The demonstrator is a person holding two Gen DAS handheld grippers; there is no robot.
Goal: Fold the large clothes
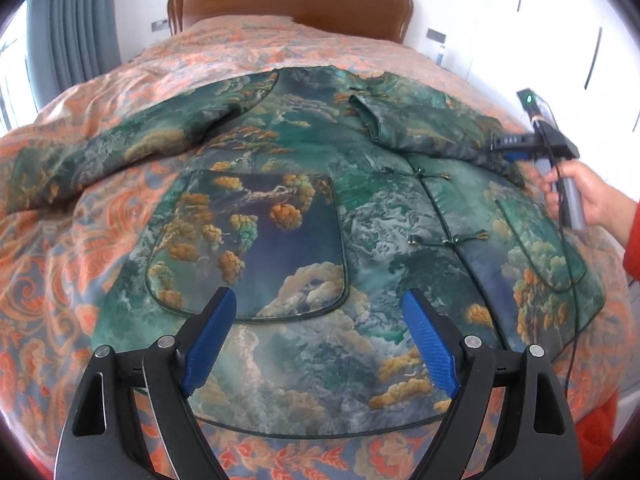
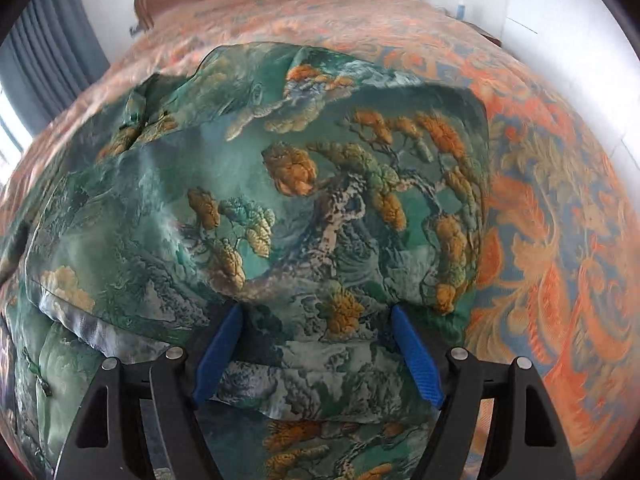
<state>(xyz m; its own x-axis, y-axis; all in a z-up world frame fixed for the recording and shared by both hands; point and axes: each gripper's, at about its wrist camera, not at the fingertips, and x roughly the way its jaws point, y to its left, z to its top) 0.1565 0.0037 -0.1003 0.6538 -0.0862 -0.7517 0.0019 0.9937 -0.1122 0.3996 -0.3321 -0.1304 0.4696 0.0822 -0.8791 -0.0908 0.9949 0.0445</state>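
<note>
Garment: the large green padded jacket printed with golden pines and grey clouds (image 1: 304, 168) lies front-up and spread flat on my bed, collar toward the headboard, hem toward me.
Bed: the quilted bedspread with orange scrolls on grey-blue (image 1: 60, 248) lies under the jacket on every side; the carved brown wooden headboard (image 1: 290, 4) stands at the far end.
Left gripper (image 1: 318, 336): I hold it low over the hem, pointing up the jacket's length. Its blue-padded fingers (image 1: 212, 336) stand spread wide, released, with nothing between them; the big rounded patch pocket (image 1: 256, 248) lies just ahead of the tips.
Right gripper (image 2: 318, 350): it sits at the jacket's right shoulder, over the sleeve (image 2: 280, 184) that is folded across the chest. A fold of the sleeve cloth lies between its blue pads (image 2: 416, 356), which stand apart on either side of it; I cannot tell whether they press on it.
Right hand (image 1: 580, 196): seen from the left wrist camera, my bare hand wraps the grey handle, wrist cocked, red sleeve at the frame edge, and a black cable (image 1: 570, 264) trails from the tool across the jacket's right front.
Fastenings: small knotted frog buttons (image 1: 430, 176) run down the closed front.
</note>
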